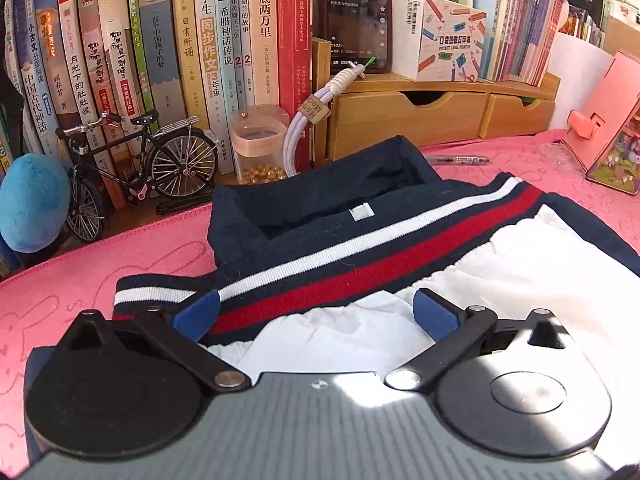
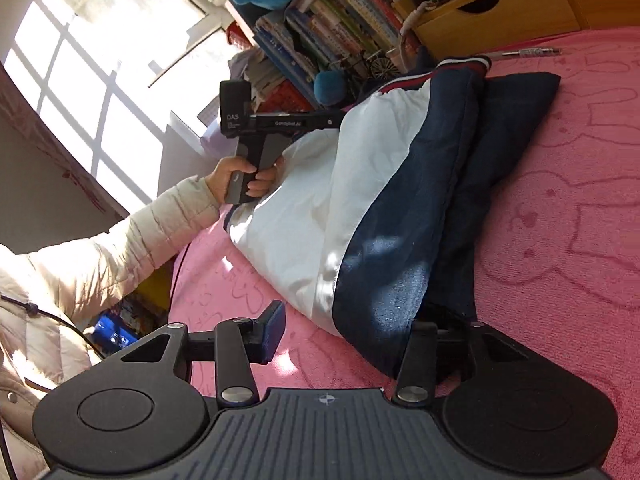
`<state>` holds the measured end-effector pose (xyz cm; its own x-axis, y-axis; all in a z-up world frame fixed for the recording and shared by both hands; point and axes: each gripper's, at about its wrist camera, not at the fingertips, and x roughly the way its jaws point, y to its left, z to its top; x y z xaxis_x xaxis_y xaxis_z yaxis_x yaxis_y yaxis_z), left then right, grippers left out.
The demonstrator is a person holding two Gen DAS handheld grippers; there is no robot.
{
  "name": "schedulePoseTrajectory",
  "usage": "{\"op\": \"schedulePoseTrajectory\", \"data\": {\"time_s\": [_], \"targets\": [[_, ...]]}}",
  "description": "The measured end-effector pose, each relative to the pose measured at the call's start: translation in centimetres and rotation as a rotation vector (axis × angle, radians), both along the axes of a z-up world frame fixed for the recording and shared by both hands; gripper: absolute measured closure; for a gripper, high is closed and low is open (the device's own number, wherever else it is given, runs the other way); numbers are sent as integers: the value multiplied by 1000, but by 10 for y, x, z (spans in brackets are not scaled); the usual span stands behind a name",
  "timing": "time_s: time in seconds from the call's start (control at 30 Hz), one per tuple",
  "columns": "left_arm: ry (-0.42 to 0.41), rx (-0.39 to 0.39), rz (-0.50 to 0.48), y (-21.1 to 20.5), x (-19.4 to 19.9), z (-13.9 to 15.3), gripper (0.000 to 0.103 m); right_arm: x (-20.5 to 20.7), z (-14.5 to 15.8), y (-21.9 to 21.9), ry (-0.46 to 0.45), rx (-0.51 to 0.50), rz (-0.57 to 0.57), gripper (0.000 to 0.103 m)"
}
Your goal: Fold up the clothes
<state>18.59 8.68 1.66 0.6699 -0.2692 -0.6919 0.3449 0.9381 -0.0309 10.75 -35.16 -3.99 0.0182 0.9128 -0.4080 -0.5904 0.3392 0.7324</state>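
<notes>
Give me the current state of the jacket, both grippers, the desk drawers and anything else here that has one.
Navy, white and red striped jacket: partly folded, lying on the pink towel mat.
Left gripper: open, blue pads astride the jacket's hem.
Right gripper: open, navy corner of the jacket between its fingers.
Wooden desk drawers: closed.
Clear plastic jar of gold beads: lidded, upright.
Black pen: lying flat, capped.
</notes>
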Motion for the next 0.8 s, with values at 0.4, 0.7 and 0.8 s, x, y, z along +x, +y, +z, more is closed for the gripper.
{"op": "schedulePoseTrajectory", "data": {"time_s": [0.4, 0.7, 0.8], "targets": [[-33, 157, 114, 67, -168, 8, 0, -20, 13, -29, -58, -77, -249, 54], [12, -11, 268, 125, -205, -13, 0, -51, 65, -9, -342, -434, -635, 3], [-36, -58, 267, 127, -216, -1, 0, -44, 88, 28, -480, -422, -619, 3]]}}
